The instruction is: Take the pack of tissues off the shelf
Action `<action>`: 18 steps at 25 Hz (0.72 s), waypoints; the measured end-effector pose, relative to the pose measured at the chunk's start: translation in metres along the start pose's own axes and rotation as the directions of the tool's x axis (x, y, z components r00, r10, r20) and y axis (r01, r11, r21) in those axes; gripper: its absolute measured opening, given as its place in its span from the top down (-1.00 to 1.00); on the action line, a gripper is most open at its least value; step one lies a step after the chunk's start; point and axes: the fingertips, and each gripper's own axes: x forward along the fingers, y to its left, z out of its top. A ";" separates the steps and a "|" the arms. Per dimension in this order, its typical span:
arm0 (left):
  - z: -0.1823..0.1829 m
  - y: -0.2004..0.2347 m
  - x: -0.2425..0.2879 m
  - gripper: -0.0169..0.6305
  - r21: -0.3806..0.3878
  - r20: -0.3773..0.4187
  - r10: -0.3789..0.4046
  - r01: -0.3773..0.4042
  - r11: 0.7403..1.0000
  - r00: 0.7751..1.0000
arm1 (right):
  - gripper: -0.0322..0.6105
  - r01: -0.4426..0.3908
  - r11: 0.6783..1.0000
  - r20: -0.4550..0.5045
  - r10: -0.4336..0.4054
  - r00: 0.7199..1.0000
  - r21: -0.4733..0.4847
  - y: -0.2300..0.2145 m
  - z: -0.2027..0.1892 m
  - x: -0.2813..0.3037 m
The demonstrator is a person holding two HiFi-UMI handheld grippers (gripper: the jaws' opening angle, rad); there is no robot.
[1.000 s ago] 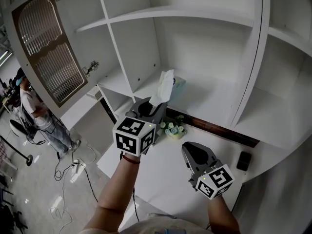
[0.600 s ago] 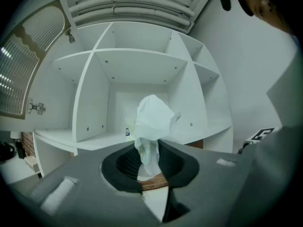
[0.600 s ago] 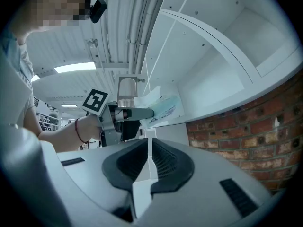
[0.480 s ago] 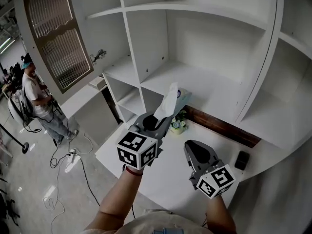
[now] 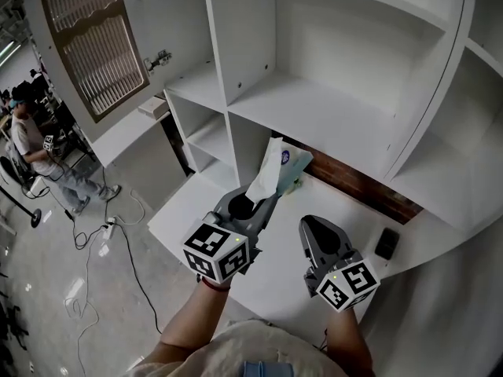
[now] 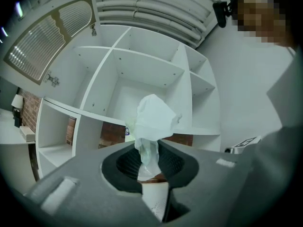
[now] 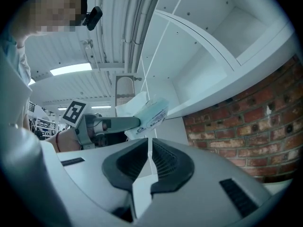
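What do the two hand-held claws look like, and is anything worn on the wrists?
Both the left claw and right claw are grey wedge-shaped shells with black ribbed pads. Each carries a white cube printed with black square markers. A red band circles the left wrist.

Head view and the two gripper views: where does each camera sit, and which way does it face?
Head view: on the head, steeply down at the shelf; forearms, left gripper, right gripper show.
Left gripper view: along jaws shut on the pack of tissues, toward shelf.
Right gripper view: along closed jaws, toward the left gripper.
All share the pack.
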 end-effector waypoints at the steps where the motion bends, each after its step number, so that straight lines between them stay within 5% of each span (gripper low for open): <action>1: -0.004 -0.001 -0.002 0.70 -0.008 -0.002 -0.001 0.001 1.000 1.000 | 0.83 0.002 1.000 -0.003 -0.002 1.000 0.002 0.000 -0.002 -0.001; 18: -0.091 -0.023 -0.029 0.70 -0.078 -0.016 -0.023 0.022 0.997 1.000 | 0.83 0.031 1.000 -0.050 -0.031 0.998 -0.002 0.003 -0.045 -0.017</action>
